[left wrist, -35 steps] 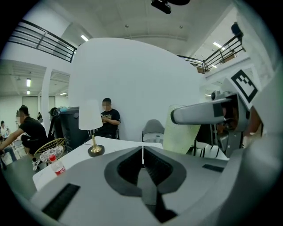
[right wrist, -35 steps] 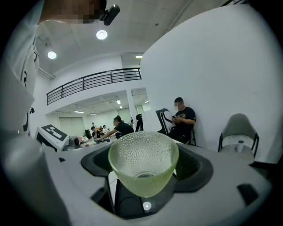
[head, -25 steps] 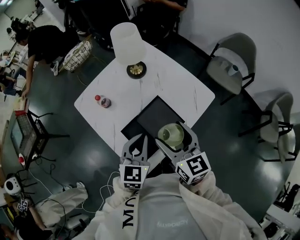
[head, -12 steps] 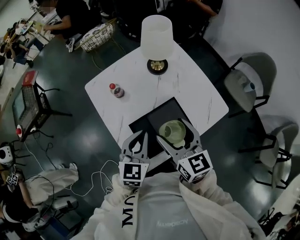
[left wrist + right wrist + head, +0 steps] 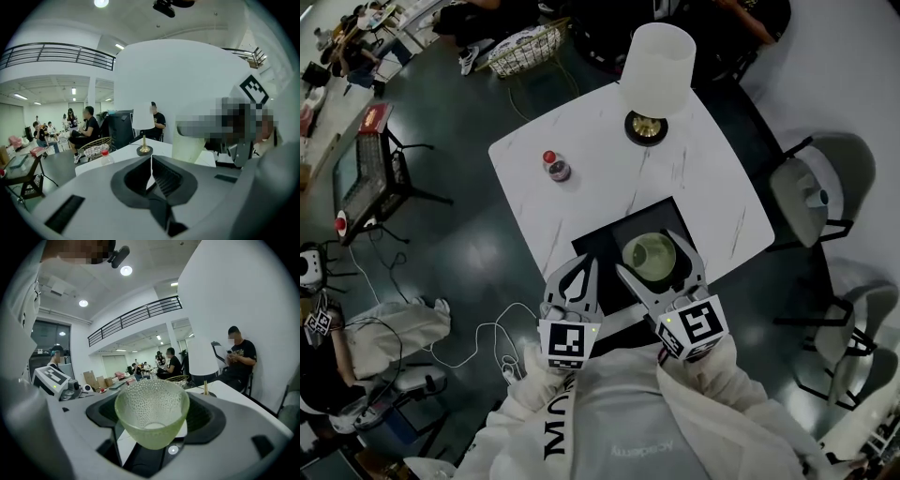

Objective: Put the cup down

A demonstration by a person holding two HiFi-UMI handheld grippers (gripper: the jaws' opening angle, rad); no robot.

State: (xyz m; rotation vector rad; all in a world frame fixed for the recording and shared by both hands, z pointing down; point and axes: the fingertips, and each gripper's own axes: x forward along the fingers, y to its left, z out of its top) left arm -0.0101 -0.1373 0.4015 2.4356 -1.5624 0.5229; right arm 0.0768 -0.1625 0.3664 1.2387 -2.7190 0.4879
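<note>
A pale green dimpled glass cup (image 5: 649,256) (image 5: 151,412) sits upright between the jaws of my right gripper (image 5: 662,254) (image 5: 152,416), which is shut on it and carries it above the dark mat (image 5: 619,246) on the white marble table (image 5: 581,150). My left gripper (image 5: 581,274) (image 5: 150,161) hangs beside it over the table's near edge, its jaws closed tip to tip with nothing between them.
A white-shaded lamp on a brass base (image 5: 648,125) stands at the table's far side. A small red-capped bottle (image 5: 555,166) is on the table's left part. Grey chairs (image 5: 811,197) stand to the right, cables (image 5: 478,337) lie on the dark floor, and seated people are beyond.
Both grippers and the cup have moved forward over the table, which now lies more directly under them. The grip on the cup is unchanged.
</note>
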